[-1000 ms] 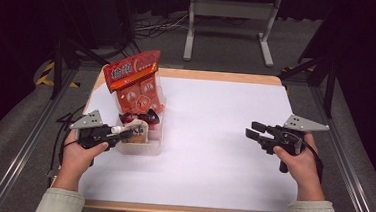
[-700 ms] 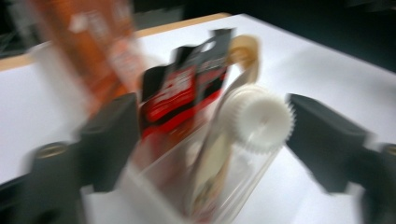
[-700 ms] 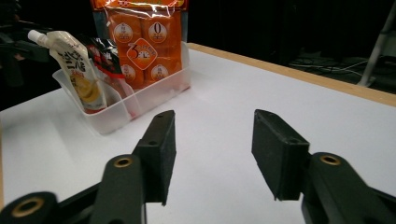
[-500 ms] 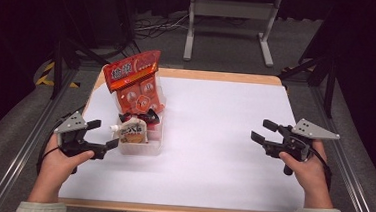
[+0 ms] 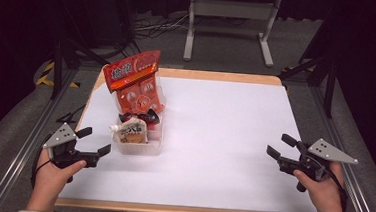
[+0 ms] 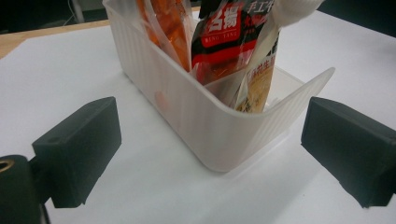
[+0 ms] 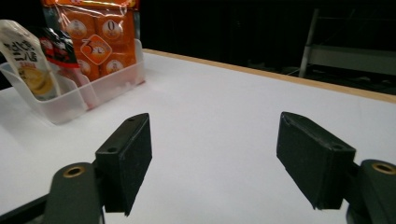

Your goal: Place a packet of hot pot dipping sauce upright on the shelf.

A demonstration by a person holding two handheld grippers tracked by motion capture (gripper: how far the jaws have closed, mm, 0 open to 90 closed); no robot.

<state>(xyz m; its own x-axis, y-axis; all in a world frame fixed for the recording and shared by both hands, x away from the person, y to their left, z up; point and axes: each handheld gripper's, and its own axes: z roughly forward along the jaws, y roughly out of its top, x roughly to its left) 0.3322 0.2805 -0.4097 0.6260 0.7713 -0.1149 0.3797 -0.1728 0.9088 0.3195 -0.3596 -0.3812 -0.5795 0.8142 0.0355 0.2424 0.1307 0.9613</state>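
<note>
On the desk's (image 5: 234, 139) left side a clear ribbed bin (image 5: 138, 145) is seen, packed upright with an orange snack bag (image 5: 132, 82), a red-and-black packet (image 5: 140, 116) and a white spouted pouch (image 5: 130, 132). The left tool (image 5: 95, 142) is held just beside the bin, jaws just opened, nothing gripped. The right tool (image 5: 281, 146) is held well apart, jaws likewise just opened and empty.
</note>
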